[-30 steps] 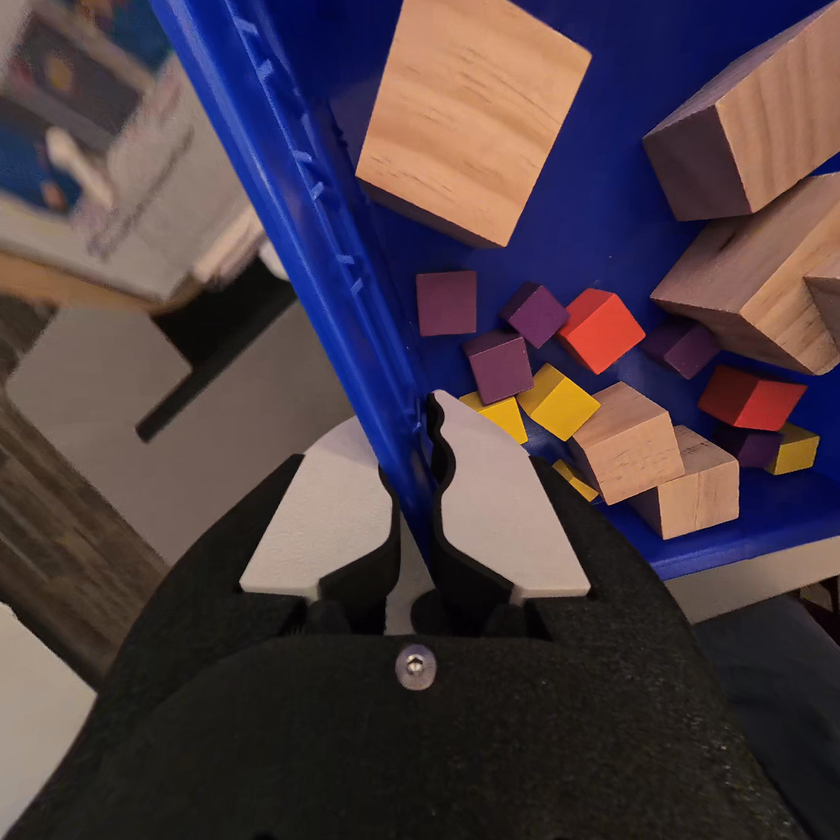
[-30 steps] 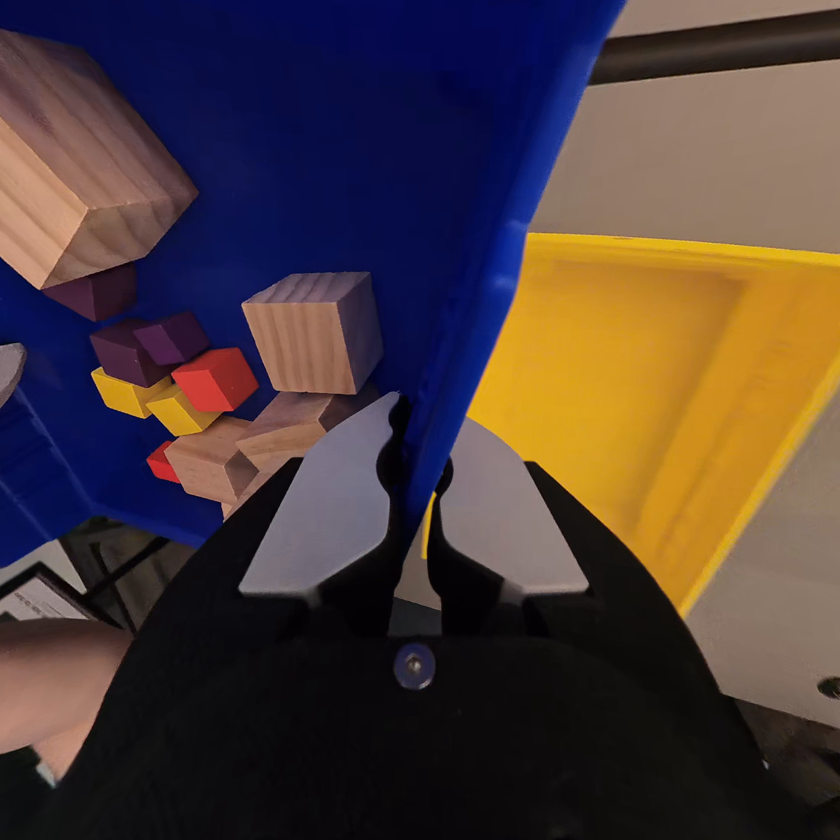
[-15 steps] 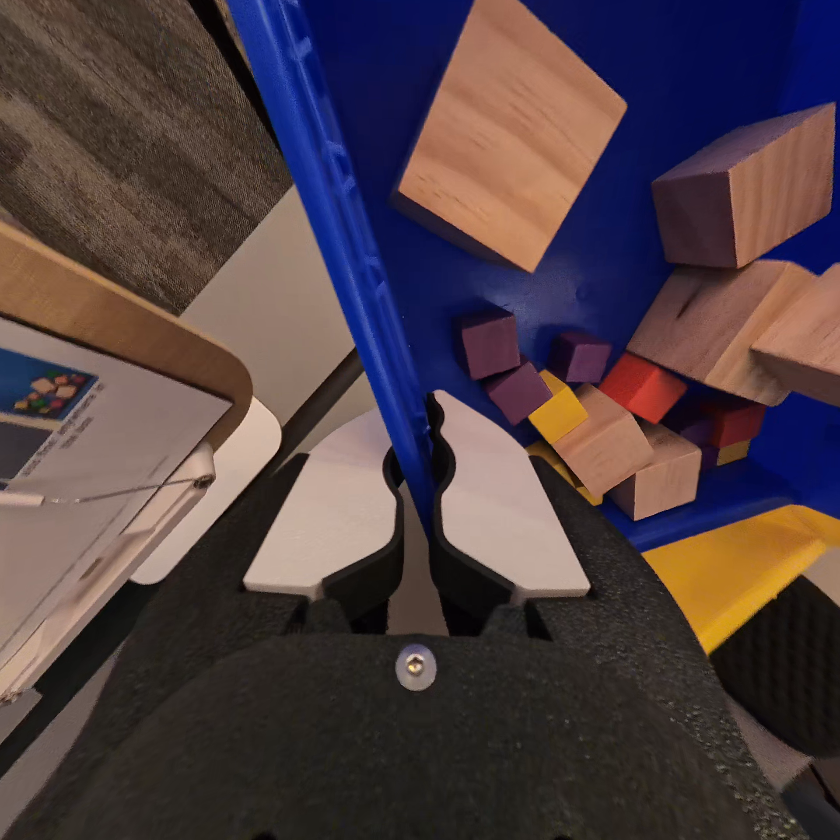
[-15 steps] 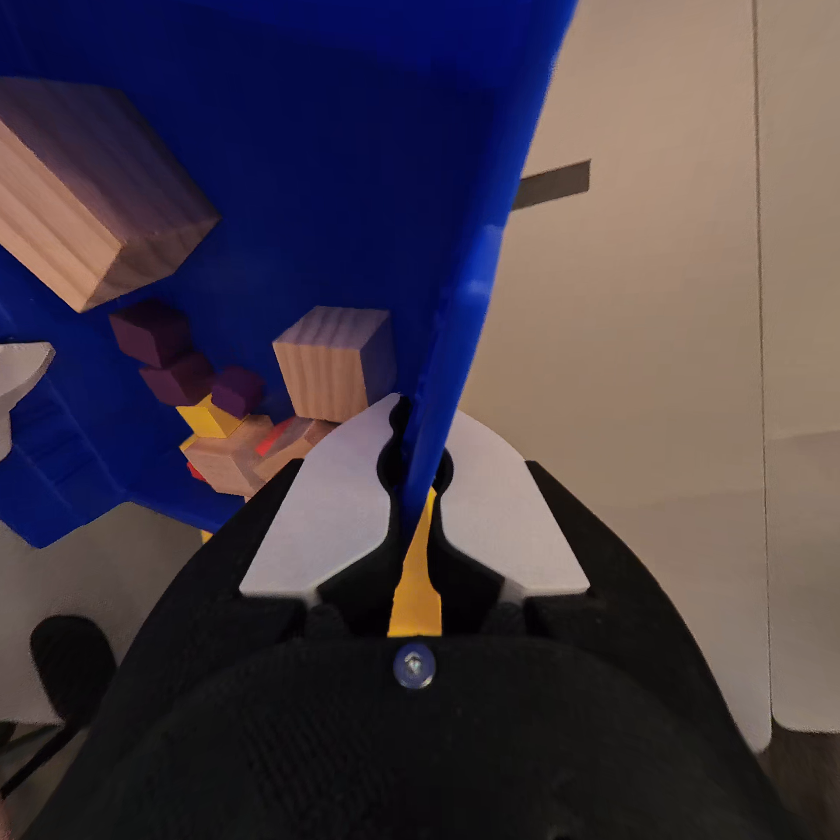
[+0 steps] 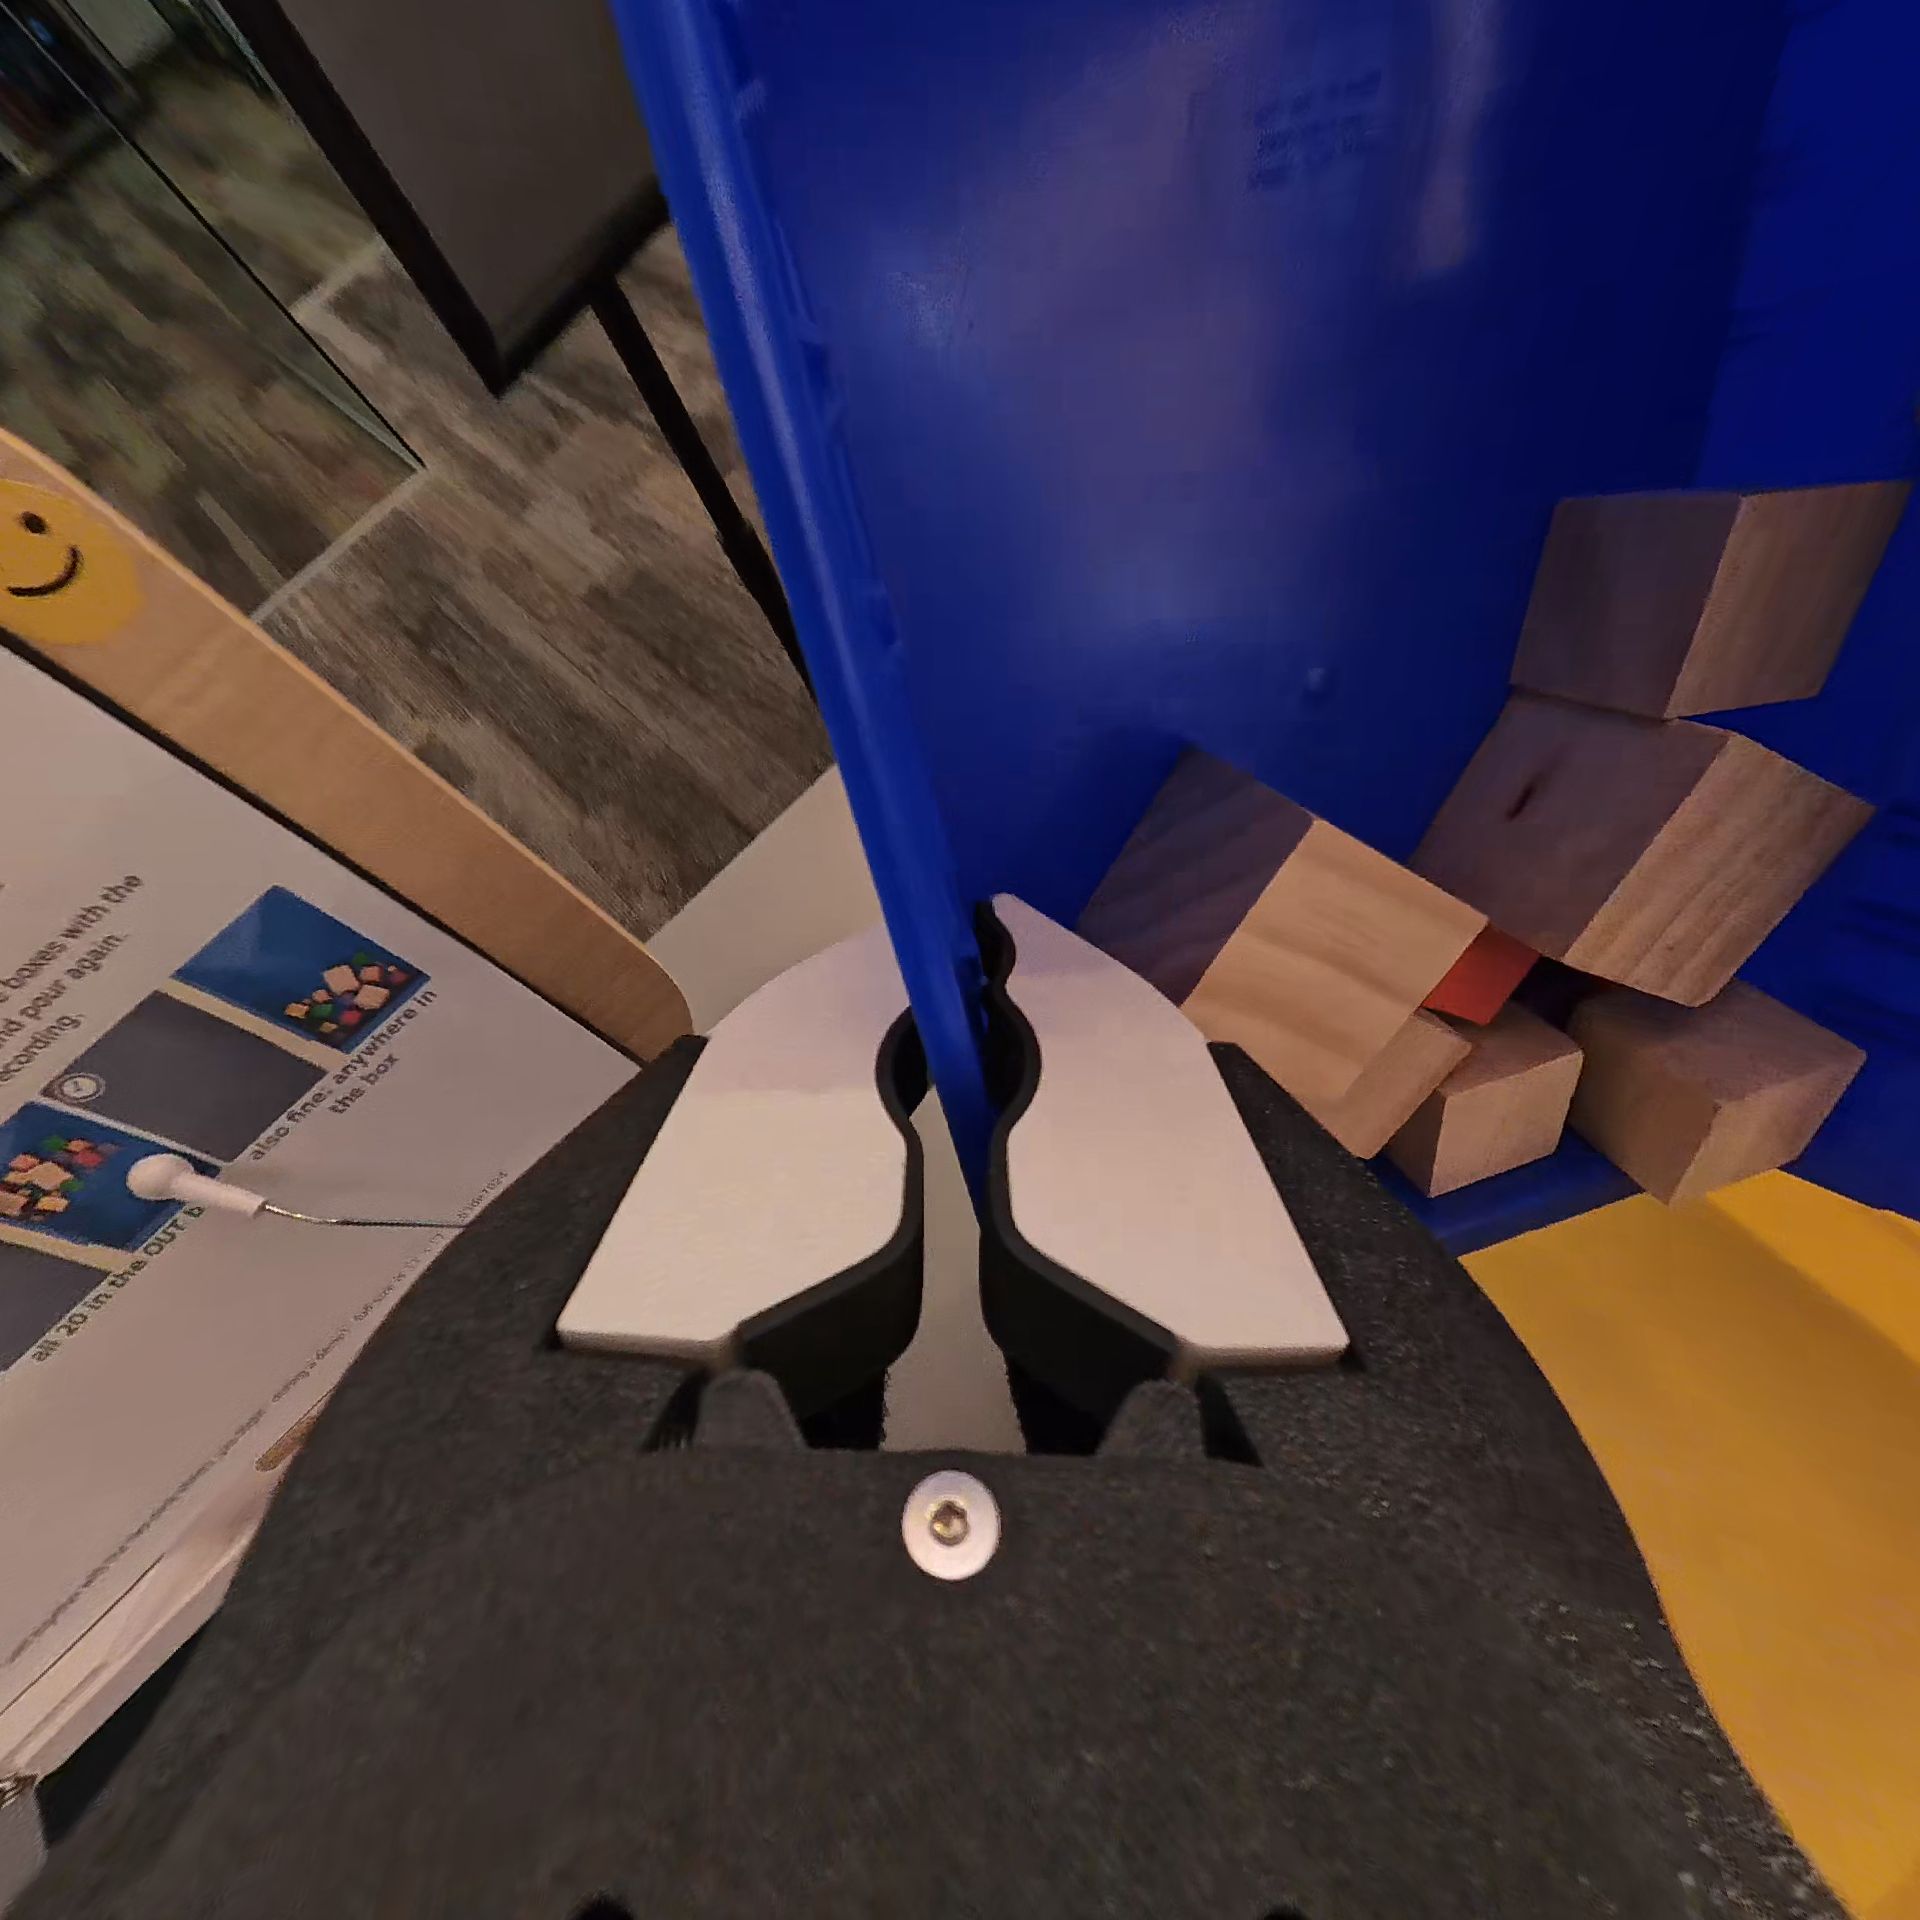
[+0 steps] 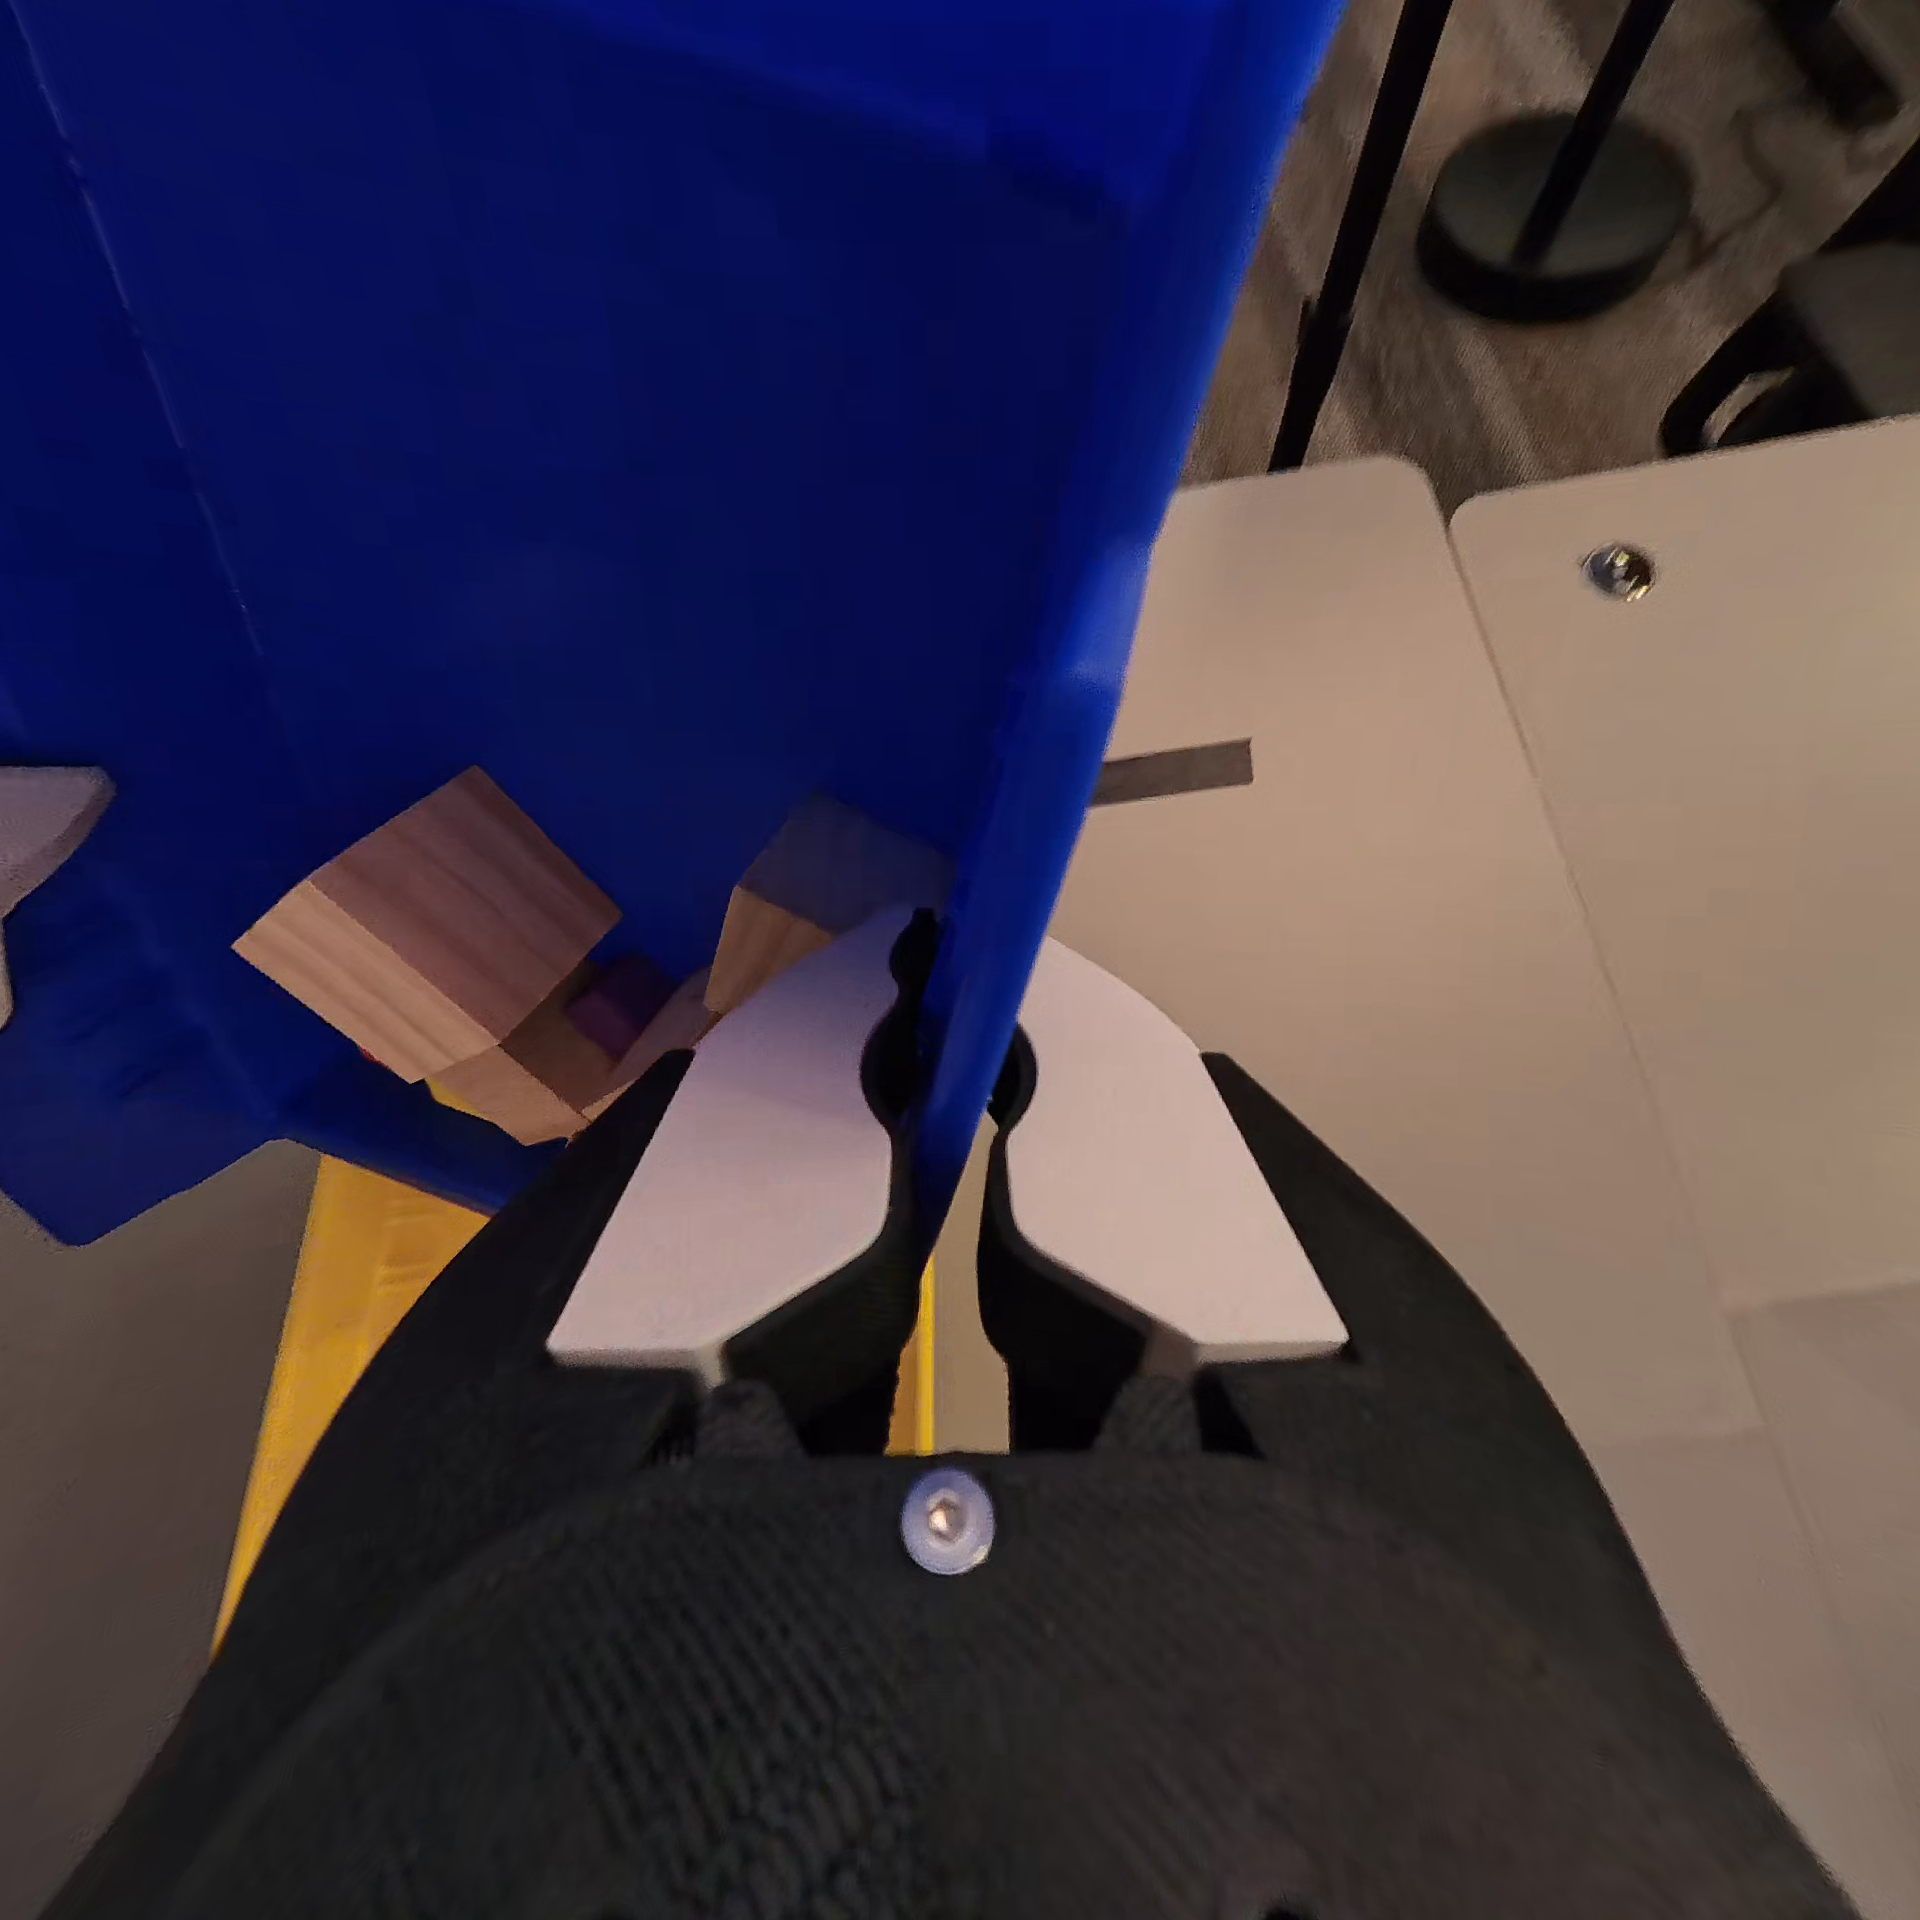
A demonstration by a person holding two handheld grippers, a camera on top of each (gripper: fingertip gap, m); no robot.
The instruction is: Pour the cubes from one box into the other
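The blue box (image 5: 1091,468) is tipped steeply, its low rim over the yellow box (image 5: 1714,1455). My left gripper (image 5: 951,925) is shut on the blue box's left wall. My right gripper (image 6: 935,935) is shut on its right wall (image 6: 1039,779). Several large wooden cubes (image 5: 1278,925) are piled against the low rim, with a red cube (image 5: 1475,977) wedged between them. In the right wrist view wooden cubes (image 6: 436,935) and a purple cube (image 6: 613,1008) sit at the low edge, above the yellow box (image 6: 343,1299). The left gripper's fingertip (image 6: 42,821) shows at the far left.
A sheet of printed instructions (image 5: 156,1091) on a wooden board (image 5: 343,758) lies to the left, with a white earbud and cable (image 5: 166,1179) on it. White table panels (image 6: 1455,935) lie to the right. Carpet (image 5: 468,520) and a black stand base (image 6: 1548,218) are beyond.
The blue box has tipped much steeper. All cubes have slid down into a pile at the low rim, hiding most small ones. Both grippers keep their hold on the walls.
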